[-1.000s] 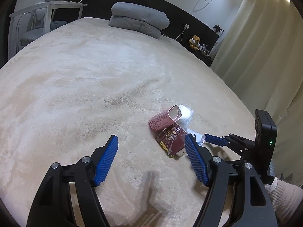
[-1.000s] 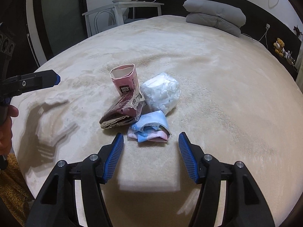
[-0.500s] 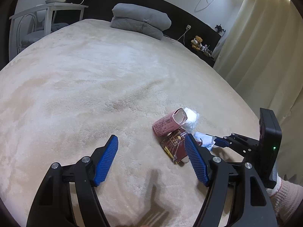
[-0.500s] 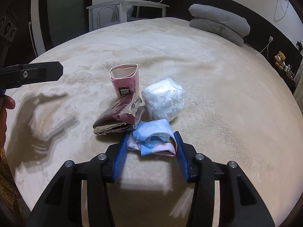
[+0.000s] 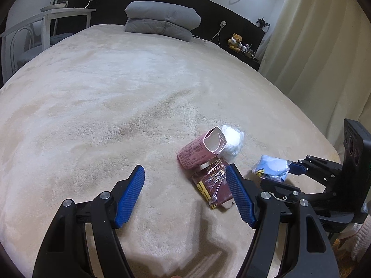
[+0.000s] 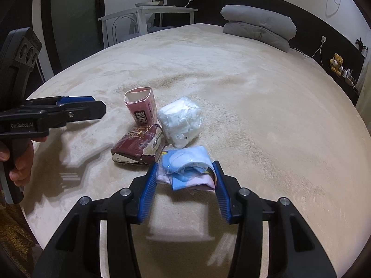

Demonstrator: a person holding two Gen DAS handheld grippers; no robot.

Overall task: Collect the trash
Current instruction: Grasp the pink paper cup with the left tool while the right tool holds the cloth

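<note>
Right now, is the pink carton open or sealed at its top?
Open: the pink carton shows a torn-off top with its pale, hollow inside visible in both wrist views.

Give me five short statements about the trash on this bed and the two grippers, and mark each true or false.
1. The right gripper grips the crumpled blue and pink plastic wrapper. True.
2. The left gripper holds the pink paper carton. False: its jaws stand open with nothing between them.
3. The pink paper carton's top is open. True.
4. The white crumpled plastic bag lies on the folded grey blanket. False: it lies beside the carton.
5. The flattened maroon packet stands upright. False: it lies flat.
</note>
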